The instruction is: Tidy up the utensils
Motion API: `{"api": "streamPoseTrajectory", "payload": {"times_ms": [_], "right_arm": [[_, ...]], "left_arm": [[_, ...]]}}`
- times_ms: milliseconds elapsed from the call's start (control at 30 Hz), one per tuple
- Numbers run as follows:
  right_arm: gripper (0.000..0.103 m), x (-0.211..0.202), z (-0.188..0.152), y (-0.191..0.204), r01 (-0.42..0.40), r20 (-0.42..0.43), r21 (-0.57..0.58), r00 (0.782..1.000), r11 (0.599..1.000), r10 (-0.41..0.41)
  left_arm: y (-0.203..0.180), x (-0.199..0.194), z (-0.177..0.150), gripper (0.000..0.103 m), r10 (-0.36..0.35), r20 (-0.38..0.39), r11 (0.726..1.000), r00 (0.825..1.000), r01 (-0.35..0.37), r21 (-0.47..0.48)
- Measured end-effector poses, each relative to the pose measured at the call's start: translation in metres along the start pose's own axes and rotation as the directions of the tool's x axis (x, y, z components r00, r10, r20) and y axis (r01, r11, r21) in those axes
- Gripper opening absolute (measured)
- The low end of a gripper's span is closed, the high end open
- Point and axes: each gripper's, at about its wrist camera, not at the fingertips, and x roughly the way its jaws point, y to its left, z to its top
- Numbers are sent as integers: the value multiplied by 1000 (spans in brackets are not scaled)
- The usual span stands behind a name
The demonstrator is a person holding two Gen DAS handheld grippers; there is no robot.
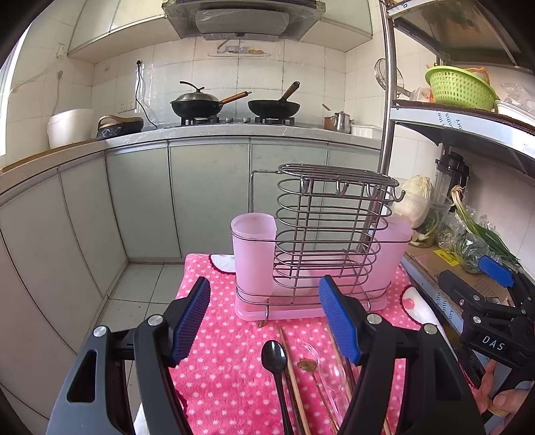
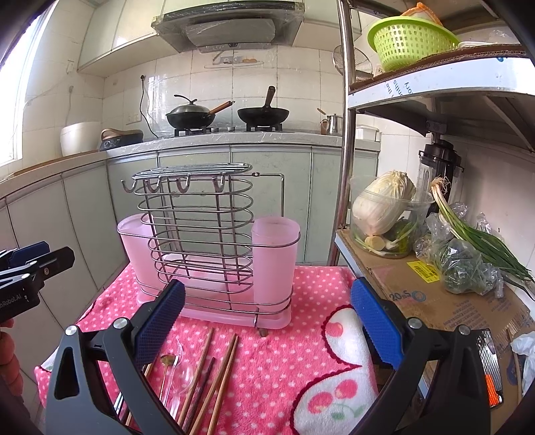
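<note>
- One wire utensil rack (image 1: 329, 234) stands at the far side of the counter (image 1: 234, 334), on a pink drip tray (image 1: 311, 309).
- Two pink plastic cups sit in the rack in the left wrist view, the left cup (image 1: 253, 254) and the right cup (image 1: 391, 249), one at each end.
- Four hooks (image 2: 183, 184) hang along the rack's top edge in the right wrist view.
- Near the rack lie one black spoon (image 1: 276, 364), one clear spoon (image 1: 326, 368), one small brass-headed spoon (image 1: 307, 364) and several wooden chopsticks (image 2: 214, 374); the exact count of the chopsticks cannot be told.
- The left claw (image 1: 264, 321) is spread wide over the utensils, holding nothing.
- The right claw (image 2: 267, 323) is also spread wide and holds nothing.
- On the right claw's body, seen from the left wrist, a label reads "DAS" (image 1: 492, 344).
- A cardboard sheet (image 2: 444, 301) on the right-hand shelf shows partly readable, upside-down print.
- The counter is covered by a pink cloth with white dots and a cherry pattern.
- The room is a tiled kitchen: two black woks (image 1: 234, 105) on a far gas stove, one range hood (image 1: 242, 18) above, one green colander (image 2: 409, 41) on the upper shelf, one napa cabbage (image 2: 384, 205) in a clear bowl.
</note>
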Motion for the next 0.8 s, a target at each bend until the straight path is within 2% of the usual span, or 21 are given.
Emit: {"api": "streamPoseTrajectory", "payload": {"times_ms": [300,433,633,800], "right_arm": [[100,-2,0,-1,-1,3,3,1000,1000,1],[100,2,-1,-3,-27,-28,23,999,999,28],[100,21,-10,-2,-48,-140,50,989,998,55],[100,34,-23,-4,-62,-209,94,975,994,80]], "left_arm": [[0,-1,-1,67,4,-3,1000,1000,-4,2],[2,3,-3,67,-5,-22,1000,1000,5,-1],[12,20,-11,67,-31,-118,999,993,28,-28],[24,40,-22,67,-41,-232,998,972,27,-62]]}}
